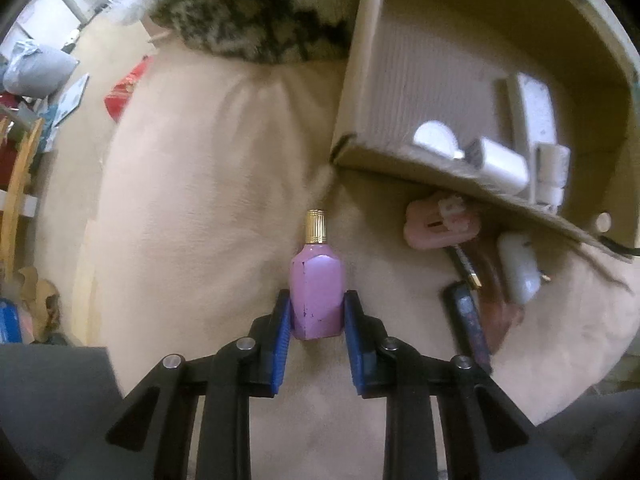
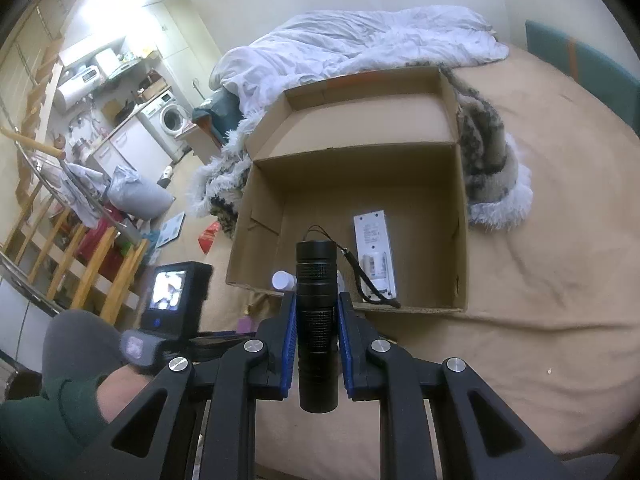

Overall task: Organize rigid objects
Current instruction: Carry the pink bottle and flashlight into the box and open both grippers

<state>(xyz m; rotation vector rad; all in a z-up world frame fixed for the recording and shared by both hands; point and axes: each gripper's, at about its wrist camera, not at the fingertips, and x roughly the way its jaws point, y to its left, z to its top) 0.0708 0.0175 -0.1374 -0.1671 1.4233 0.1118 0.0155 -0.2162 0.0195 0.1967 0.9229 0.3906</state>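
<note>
My left gripper [image 1: 317, 308] is shut on a pink perfume bottle [image 1: 317, 292] with a gold cap, held just above the beige bed. My right gripper [image 2: 317, 312] is shut on a black flashlight [image 2: 316, 320] with a wrist strap, held over the near edge of the open cardboard box [image 2: 460, 240]. The box also shows in the left wrist view [image 1: 384, 80]. It holds a white remote [image 2: 374, 252] and white bottles [image 1: 504, 166]. A pink clip [image 1: 440, 226], a white charger [image 1: 520, 268] and a dark tube [image 1: 468, 320] lie on the bed by the box.
A furry patterned blanket [image 2: 488, 152] and a white duvet [image 2: 360, 48] lie behind the box. The other hand-held gripper's screen [image 2: 172, 288] is at the left. Floor clutter, a wooden rack [image 2: 80, 264] and a washing machine [image 2: 172, 118] are beyond the bed's left edge.
</note>
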